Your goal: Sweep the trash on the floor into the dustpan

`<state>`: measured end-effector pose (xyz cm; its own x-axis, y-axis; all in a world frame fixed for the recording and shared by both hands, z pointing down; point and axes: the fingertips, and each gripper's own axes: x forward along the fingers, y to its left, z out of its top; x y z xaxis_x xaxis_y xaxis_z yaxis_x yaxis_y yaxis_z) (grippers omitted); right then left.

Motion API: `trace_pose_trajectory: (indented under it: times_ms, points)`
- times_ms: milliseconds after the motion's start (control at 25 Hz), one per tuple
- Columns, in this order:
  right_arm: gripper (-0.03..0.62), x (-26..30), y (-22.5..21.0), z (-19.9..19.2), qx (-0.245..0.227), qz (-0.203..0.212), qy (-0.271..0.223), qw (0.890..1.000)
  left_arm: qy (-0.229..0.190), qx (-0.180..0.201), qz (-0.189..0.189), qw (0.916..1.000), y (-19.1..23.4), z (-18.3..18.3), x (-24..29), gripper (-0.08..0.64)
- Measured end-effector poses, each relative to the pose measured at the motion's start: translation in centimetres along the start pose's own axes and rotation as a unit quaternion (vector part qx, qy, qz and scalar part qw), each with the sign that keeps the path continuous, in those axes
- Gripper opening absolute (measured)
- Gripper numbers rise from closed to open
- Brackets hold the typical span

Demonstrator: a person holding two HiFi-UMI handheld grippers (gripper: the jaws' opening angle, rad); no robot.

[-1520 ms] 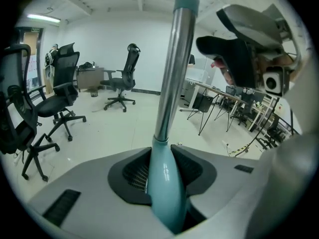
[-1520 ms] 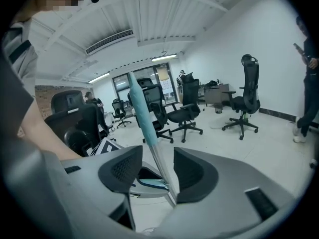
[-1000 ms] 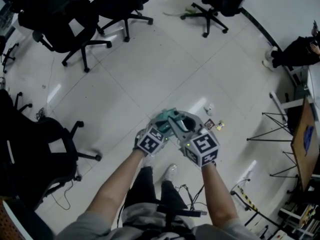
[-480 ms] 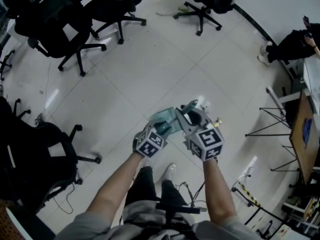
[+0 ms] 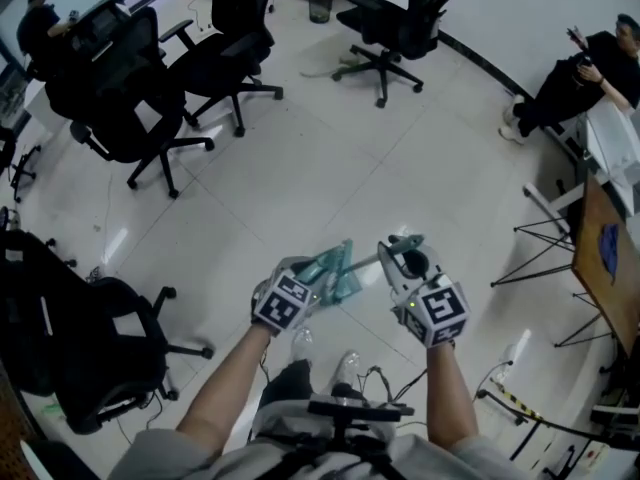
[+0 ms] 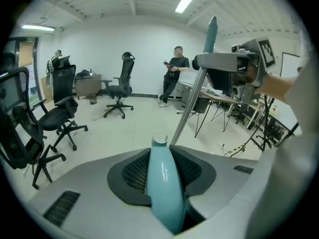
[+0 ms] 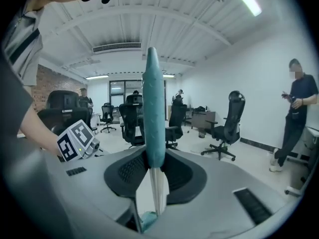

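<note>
The left gripper (image 5: pixel 310 276) is clamped on the dustpan (image 5: pixel 338 268) by its glossy teal handle, which fills the gap between the jaws in the left gripper view. The pan looks like light, stiff plastic. That smooth handle could slip or swivel, so a hold well down its length, as here, seems the safest.

Just beside it, the right gripper (image 5: pixel 405 260) grips the broom (image 5: pixel 368 261) by the teal sleeve at the top of its thin metal rod, and its jaws have just been closing tighter on it. The broom is probably light too, but long, so it will lever about the grip. Holding the sleeve rather than the bare rod should stop it from sliding.

Both forearms reach forward from the body, close together, with the left gripper slanting downward and the right one nearer level. The rod runs from the right gripper across to the pan, and both tools hang above the floor (image 5: pixel 300 168).

No trash shows on the tiles, and I cannot tell whether any lies in the pan. Farther off stand office chairs (image 5: pixel 140 98) and a person (image 5: pixel 570 78) by the wall.
</note>
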<state>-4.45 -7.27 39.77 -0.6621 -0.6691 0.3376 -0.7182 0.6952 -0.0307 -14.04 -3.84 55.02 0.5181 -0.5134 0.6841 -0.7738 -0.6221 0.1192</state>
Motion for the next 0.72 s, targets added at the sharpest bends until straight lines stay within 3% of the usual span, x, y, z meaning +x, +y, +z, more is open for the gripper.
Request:
trace_pose_trajectory:
  times_ms: [280, 720]
  points:
    - [0.092, -4.5, -2.3, 2.8, 0.01, -0.038, -0.041, 0.998, -0.022, 0.056, 0.005, 0.9982, -3.4, 6.5, -3.2, 0.112]
    - [0.092, -10.3, -4.6, 2.8, 0.009, -0.079, -0.052, 0.995, -0.061, 0.081, 0.013, 0.9948, -5.9, 12.3, -3.0, 0.112]
